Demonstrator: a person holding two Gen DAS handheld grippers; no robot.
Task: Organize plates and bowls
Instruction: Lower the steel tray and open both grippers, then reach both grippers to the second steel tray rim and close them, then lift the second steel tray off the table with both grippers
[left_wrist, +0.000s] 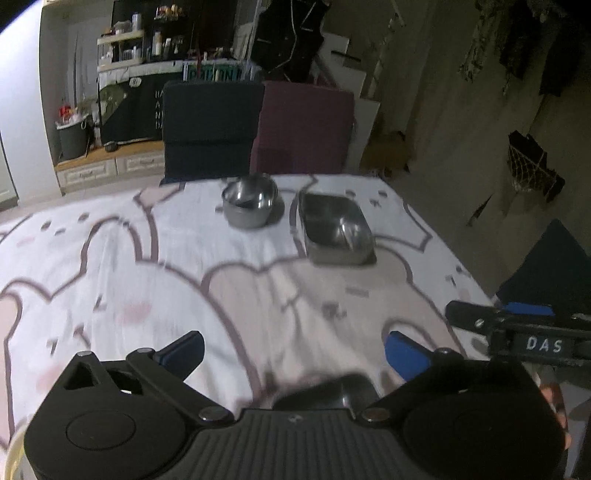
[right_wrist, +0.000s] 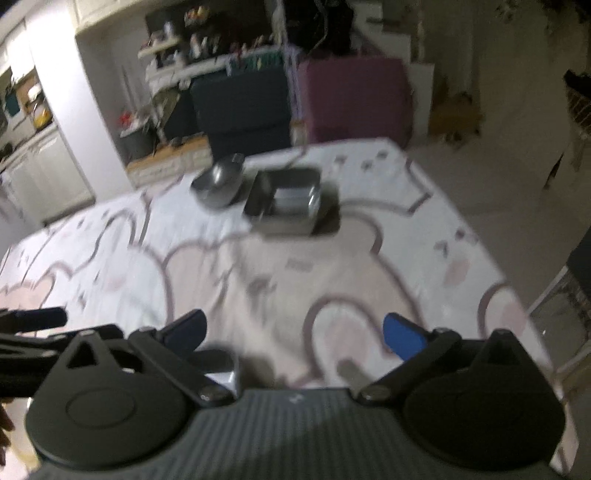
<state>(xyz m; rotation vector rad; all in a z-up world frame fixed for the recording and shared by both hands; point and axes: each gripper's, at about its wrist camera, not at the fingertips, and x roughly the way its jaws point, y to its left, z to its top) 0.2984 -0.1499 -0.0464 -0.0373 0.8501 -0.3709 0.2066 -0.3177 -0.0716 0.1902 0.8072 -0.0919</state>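
A round steel bowl (left_wrist: 250, 201) stands at the far side of the table, with a rectangular steel tray (left_wrist: 334, 229) just right of it. Both show blurred in the right wrist view, the bowl (right_wrist: 218, 184) and the tray (right_wrist: 286, 203). A third steel dish (left_wrist: 327, 391) lies close under my left gripper (left_wrist: 293, 350), partly hidden by its body. The left gripper is open and empty, well short of the far dishes. My right gripper (right_wrist: 293, 332) is open and empty; it shows at the left view's right edge (left_wrist: 517, 325).
The table carries a white cloth with a pink bear pattern (left_wrist: 147, 258). A dark blue chair (left_wrist: 208, 129) and a maroon chair (left_wrist: 306, 129) stand behind the far edge. The table's right edge (right_wrist: 480, 229) drops to the floor. Cluttered shelves stand at the back.
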